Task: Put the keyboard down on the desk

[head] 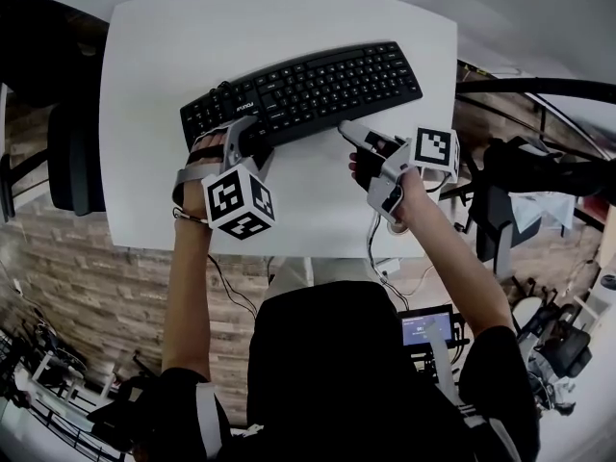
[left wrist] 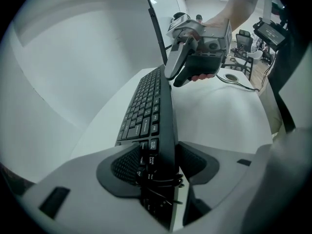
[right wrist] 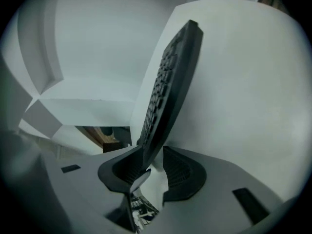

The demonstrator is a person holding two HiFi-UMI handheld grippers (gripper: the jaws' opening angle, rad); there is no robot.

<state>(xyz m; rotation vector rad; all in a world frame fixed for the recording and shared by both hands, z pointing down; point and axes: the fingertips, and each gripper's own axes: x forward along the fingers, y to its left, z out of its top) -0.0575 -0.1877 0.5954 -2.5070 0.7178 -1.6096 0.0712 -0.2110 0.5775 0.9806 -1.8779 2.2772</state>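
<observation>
Blind spots first. In head view my left tongs (head: pixel 243 133) and their marker cube (head: pixel 239 202) cover the near-left corner of the keyboard (head: pixel 303 92), so contact is unreadable from up there. The left gripper view cuts the keyboard's near end off at the frame bottom, and a bundled black cable (left wrist: pixel 161 183) lies across it right at the pads. It's probably lying flat on the worktop (head: pixel 192 46), but the held end is masked, so I can't confirm.

Count:
- one keyboard
- one worktop
- two tongs
- two cubes, the second (head: pixel 435 150) on the right tongs
- one small lit screen (head: pixel 426 327) at 5 o'clock, below the worktop edge

The keyboard sits mid-worktop, keys up and skewed, with its long axis running from 8 o'clock to 2 o'clock.

Left tongs are clamped on the keyboard's 8 o'clock end, one pad on the key face and one on the underside. My left hand (head: pixel 197 186) comes in from 6 o'clock, forearm running straight up the frame.

Right tongs (head: pixel 358 152) are wide and not gripping. The right gripper view shows the board's edge against one pad, with white worktop showing in the gap to the other. My right hand (head: pixel 409 200) is at 4 o'clock of the keyboard with the wrist cocked. Those tongs point toward 10 o'clock, at the board's front edge.
</observation>
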